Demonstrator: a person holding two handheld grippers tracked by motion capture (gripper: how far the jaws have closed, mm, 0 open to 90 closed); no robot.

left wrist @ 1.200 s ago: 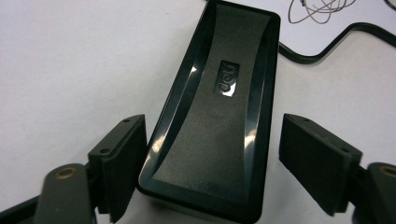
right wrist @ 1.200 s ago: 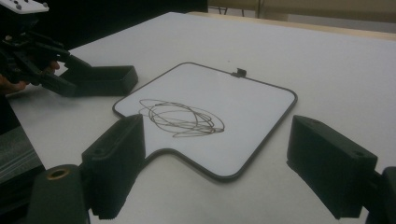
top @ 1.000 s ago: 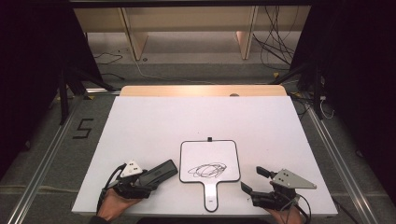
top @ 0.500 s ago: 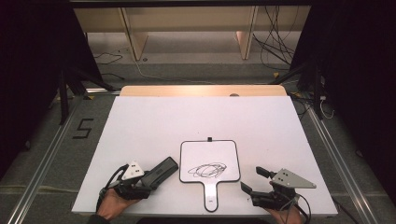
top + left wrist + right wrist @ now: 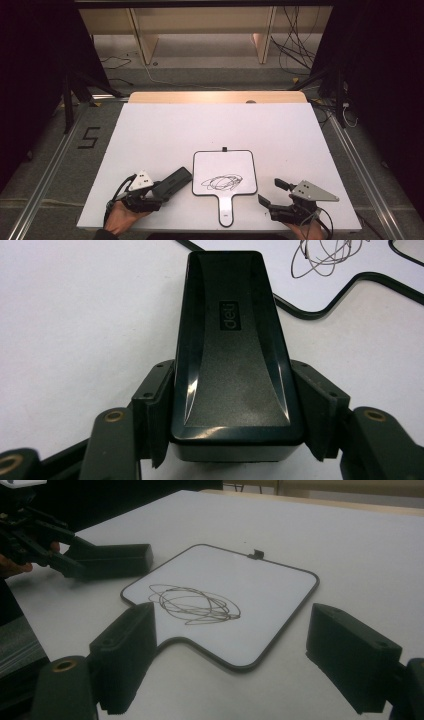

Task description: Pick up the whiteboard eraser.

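A black whiteboard eraser (image 5: 173, 182) (image 5: 235, 355) lies on the white table, just left of a small handled whiteboard (image 5: 225, 165) (image 5: 260, 580). My left gripper (image 5: 159, 192) (image 5: 235, 415) is shut on the eraser's near end, one pad pressed against each side. The board carries a dark scribble (image 5: 222, 182) (image 5: 192, 602) and its handle points toward the table's front edge. My right gripper (image 5: 270, 191) (image 5: 230, 655) stands open at the board's lower right corner, nothing between its jaws. In the right gripper view the eraser (image 5: 117, 560) and the left gripper (image 5: 60, 560) lie beyond the board.
The white table top (image 5: 220, 125) stretches far behind the board. A wooden strip (image 5: 215, 97) runs along its far edge. Both hands rest close to the table's front edge (image 5: 200, 231). Cables and shelf legs stand on the floor beyond.
The left gripper's jaws have closed onto the sides of the eraser. Neither hand has shifted, and the board and right gripper stay as they were.
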